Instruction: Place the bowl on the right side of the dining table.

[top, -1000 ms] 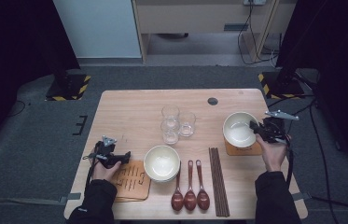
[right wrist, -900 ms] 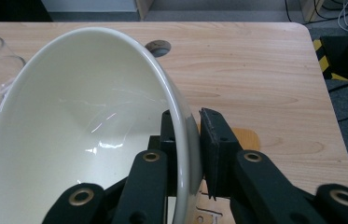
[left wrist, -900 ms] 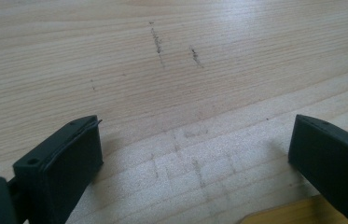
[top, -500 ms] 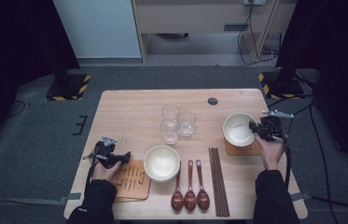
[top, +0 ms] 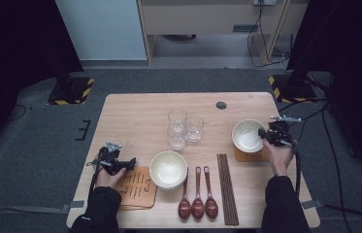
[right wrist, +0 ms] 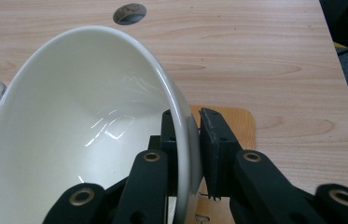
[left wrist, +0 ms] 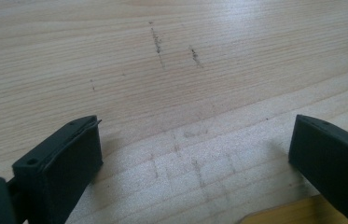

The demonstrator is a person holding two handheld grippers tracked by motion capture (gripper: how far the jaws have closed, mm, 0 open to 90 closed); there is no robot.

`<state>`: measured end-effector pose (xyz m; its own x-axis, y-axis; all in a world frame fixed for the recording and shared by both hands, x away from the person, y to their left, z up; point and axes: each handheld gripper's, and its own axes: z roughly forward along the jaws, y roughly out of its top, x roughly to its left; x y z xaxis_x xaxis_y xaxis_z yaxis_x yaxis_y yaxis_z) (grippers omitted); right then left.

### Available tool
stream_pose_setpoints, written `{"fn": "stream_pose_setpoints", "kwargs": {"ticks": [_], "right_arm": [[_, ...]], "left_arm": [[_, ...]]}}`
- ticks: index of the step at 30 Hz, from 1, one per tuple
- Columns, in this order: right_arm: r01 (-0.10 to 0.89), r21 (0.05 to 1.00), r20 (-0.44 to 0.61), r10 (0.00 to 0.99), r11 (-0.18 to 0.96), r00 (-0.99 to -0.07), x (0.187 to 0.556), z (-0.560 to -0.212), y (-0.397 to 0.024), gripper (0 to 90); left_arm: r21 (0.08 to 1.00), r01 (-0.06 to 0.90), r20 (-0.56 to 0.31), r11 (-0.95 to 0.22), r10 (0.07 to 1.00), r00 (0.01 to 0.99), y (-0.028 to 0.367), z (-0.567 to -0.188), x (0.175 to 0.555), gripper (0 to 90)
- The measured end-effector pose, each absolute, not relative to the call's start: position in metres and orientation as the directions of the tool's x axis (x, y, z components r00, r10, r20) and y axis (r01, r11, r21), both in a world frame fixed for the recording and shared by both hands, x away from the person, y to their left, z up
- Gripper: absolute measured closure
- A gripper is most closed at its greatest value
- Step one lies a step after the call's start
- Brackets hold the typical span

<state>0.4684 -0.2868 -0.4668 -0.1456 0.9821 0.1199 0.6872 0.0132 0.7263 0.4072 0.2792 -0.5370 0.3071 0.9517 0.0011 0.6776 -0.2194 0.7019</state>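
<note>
- The pale wooden desk (top: 135, 111) carries a place setting in the making: near its middle stand three clear drinking glasses (top: 184, 127). Toward the person lie a bundle of dark wooden chopsticks (top: 227, 187) and three reddish-brown wooden spoons (top: 197, 199).
- A stack of cream ceramic bowls (top: 168, 169) sits at the near centre, just beside a light brown wooden coaster with dark markings (top: 139, 187) on the left.
- On the right, a single white ceramic bowl (right wrist: 83, 126) is in hand: the right tool (right wrist: 191, 154) is clenched on its rim, one pad inside the wall and one outside. The bowl is tilted in the right gripper view, over a second small wooden coaster (right wrist: 241, 123) of which only an edge shows past the rim.
- The left tool (left wrist: 195, 158) is released, jaws wide apart over bare wood with nothing between them (a corner of the left coaster peeks in at the bottom).
- My reading of progress: the right bowl is being set on its coaster and is close to seated, though whether its base already touches I cannot tell. What remains seems to be letting go, then a bowl for the left coaster, plus spoons, chopsticks and glasses.
</note>
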Motion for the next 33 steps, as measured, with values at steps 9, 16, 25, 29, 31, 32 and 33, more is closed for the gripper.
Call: {"fn": "stream_pose_setpoints", "kwargs": {"ticks": [9, 16, 25, 29, 31, 32, 33], "right_arm": [[0.708, 0.707, 0.127, 0.983, 0.005, -0.134, 0.474, -0.475, -0.287, 80.4], [0.715, 0.698, 0.119, 0.983, 0.015, -0.137, 0.476, -0.479, -0.286, 80.4], [0.724, 0.690, 0.123, 0.985, 0.005, -0.124, 0.479, -0.483, -0.287, 80.4], [0.724, 0.690, 0.126, 0.984, 0.004, -0.125, 0.479, -0.483, -0.288, 80.3], [0.724, 0.690, 0.132, 0.984, -0.003, -0.122, 0.479, -0.484, -0.288, 80.2], [0.722, 0.692, 0.132, 0.983, -0.002, -0.124, 0.480, -0.484, -0.289, 80.3], [0.725, 0.689, 0.133, 0.983, -0.003, -0.122, 0.480, -0.484, -0.290, 80.3]], "left_arm": [[0.702, 0.678, 0.001, -0.219, 0.952, 0.307, 0.279, -0.537, 0.407, 1.3], [0.702, 0.678, 0.001, -0.220, 0.952, 0.307, 0.279, -0.537, 0.407, 1.3], [0.702, 0.678, 0.001, -0.220, 0.952, 0.307, 0.279, -0.537, 0.407, 1.3], [0.702, 0.678, 0.001, -0.220, 0.952, 0.307, 0.279, -0.537, 0.407, 1.3], [0.702, 0.678, 0.001, -0.219, 0.952, 0.307, 0.279, -0.537, 0.407, 1.3], [0.702, 0.678, 0.001, -0.219, 0.952, 0.307, 0.279, -0.537, 0.407, 1.3], [0.702, 0.678, 0.001, -0.219, 0.952, 0.307, 0.279, -0.537, 0.407, 1.3]]}}
